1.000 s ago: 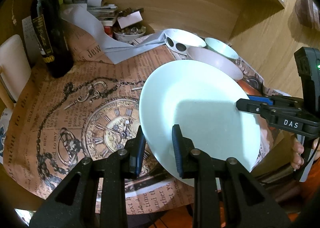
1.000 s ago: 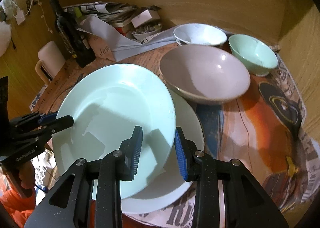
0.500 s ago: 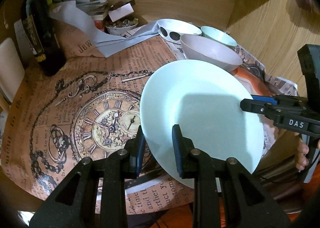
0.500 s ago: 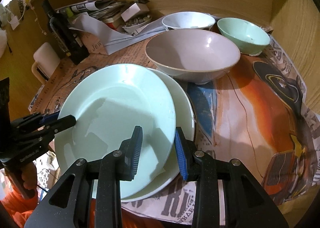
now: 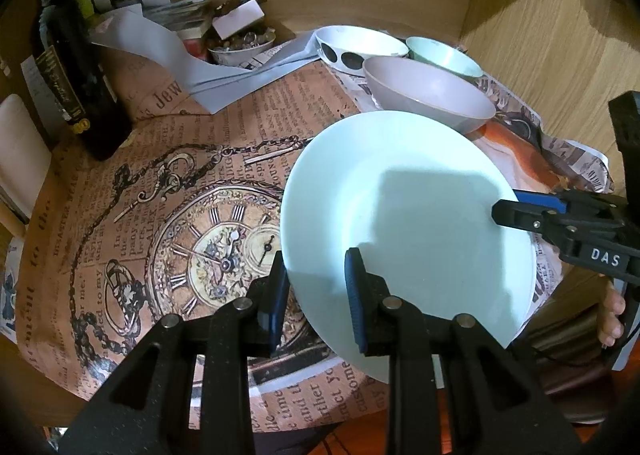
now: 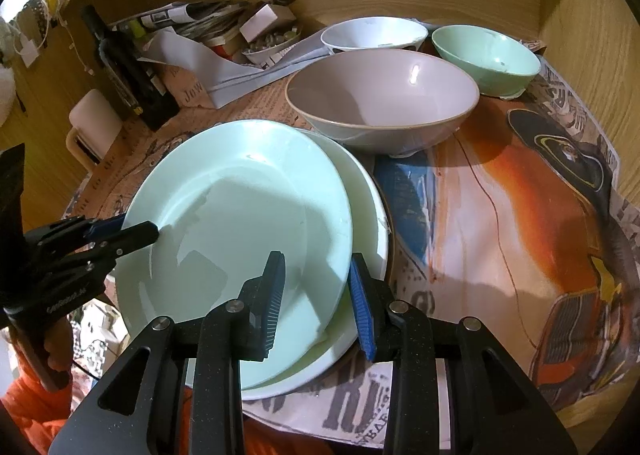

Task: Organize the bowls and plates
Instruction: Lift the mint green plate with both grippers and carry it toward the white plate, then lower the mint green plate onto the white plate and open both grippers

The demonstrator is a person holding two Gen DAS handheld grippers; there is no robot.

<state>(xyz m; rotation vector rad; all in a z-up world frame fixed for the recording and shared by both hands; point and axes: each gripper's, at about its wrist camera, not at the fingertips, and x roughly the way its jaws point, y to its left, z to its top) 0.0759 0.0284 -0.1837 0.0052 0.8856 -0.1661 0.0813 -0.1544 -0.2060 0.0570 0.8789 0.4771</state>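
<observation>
Both grippers pinch the rim of one pale green plate point(image 6: 240, 223), each from its own side, so the plate rides level between them instead of sagging from a single edge. In the left wrist view the left gripper point(image 5: 316, 287) sits at the lower centre of the frame, its jaws clamped on the plate's near rim. The right gripper point(image 6: 316, 295) is at the lower centre of its own view, closed on the opposite rim; it also shows at the right edge of the left view.

The green plate fills the middle left of the right wrist view. It lies over a white plate point(image 6: 368, 215) on the table, shifted to the left so the white rim shows as a crescent on the right. Whether the two touch cannot be told. The step looks like stacking, and the plate needs a nudge toward frame right to sit centred before the jaws let go.

Three bowls wait in the upper part of the frame: a grey bowl point(image 6: 380, 103) just beyond the plates, a white bowl point(image 6: 374, 35) behind it, and a green bowl point(image 6: 486, 55) at upper right. A dark bottle point(image 5: 76, 71) stands at upper left, clear of the work.
</observation>
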